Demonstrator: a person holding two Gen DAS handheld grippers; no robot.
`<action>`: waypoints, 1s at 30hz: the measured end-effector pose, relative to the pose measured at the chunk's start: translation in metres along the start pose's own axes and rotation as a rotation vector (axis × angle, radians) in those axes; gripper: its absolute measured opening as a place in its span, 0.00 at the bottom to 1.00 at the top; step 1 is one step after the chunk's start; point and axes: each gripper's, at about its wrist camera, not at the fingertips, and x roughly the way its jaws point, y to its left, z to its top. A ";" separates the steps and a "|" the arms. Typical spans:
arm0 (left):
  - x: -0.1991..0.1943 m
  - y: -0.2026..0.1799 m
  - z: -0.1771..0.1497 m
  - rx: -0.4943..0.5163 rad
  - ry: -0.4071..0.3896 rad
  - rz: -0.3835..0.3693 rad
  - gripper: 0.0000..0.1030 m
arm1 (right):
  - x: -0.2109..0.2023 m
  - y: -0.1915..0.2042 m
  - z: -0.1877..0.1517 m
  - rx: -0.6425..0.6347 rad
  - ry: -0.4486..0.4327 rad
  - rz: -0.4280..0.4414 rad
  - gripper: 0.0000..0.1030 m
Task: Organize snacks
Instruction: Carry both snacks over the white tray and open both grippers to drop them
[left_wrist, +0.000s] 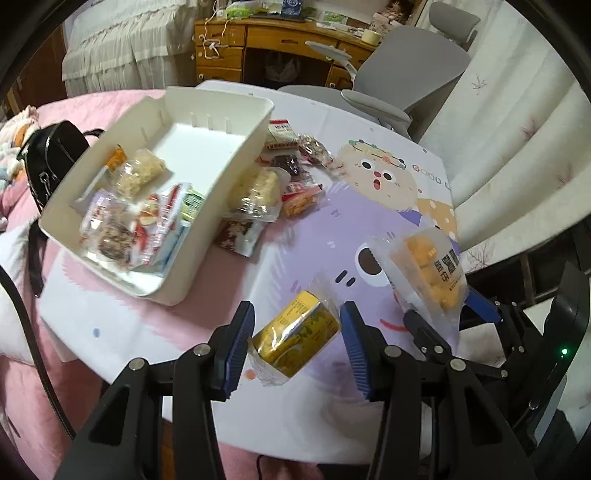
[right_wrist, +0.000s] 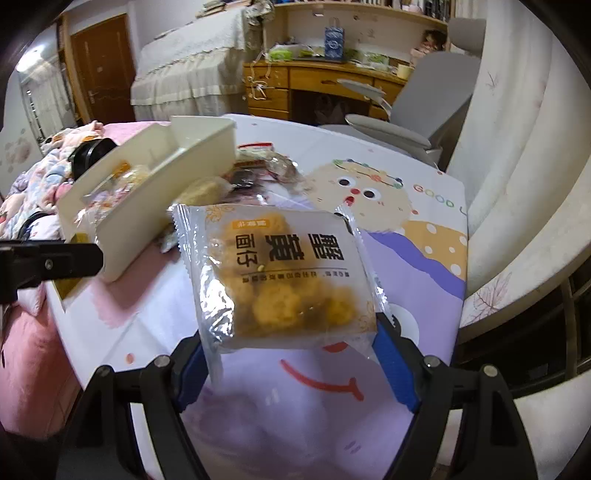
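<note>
A table (left_wrist: 369, 236) under a cartoon-printed cloth carries a white bin (left_wrist: 236, 155) partly filled with wrapped snacks, and a loose heap of packets (left_wrist: 280, 177) lies just beside the bin's right wall. The right gripper (right_wrist: 295, 354) grasps a clear bag of orange puffs (right_wrist: 280, 280) by its lower edge, lifted above the cloth. The left gripper (left_wrist: 297, 339) grasps a small yellow packet (left_wrist: 295, 338) between its blue pads, also off the table.
</note>
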 end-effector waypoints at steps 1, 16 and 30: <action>-0.005 0.003 0.000 0.001 -0.006 0.003 0.45 | -0.005 0.004 -0.002 -0.003 -0.005 0.006 0.79; -0.048 0.058 0.012 0.000 -0.097 -0.041 0.45 | -0.036 0.077 0.006 -0.084 -0.058 0.123 0.79; -0.053 0.136 0.078 0.147 -0.105 -0.120 0.46 | -0.021 0.156 0.056 -0.020 -0.100 0.056 0.68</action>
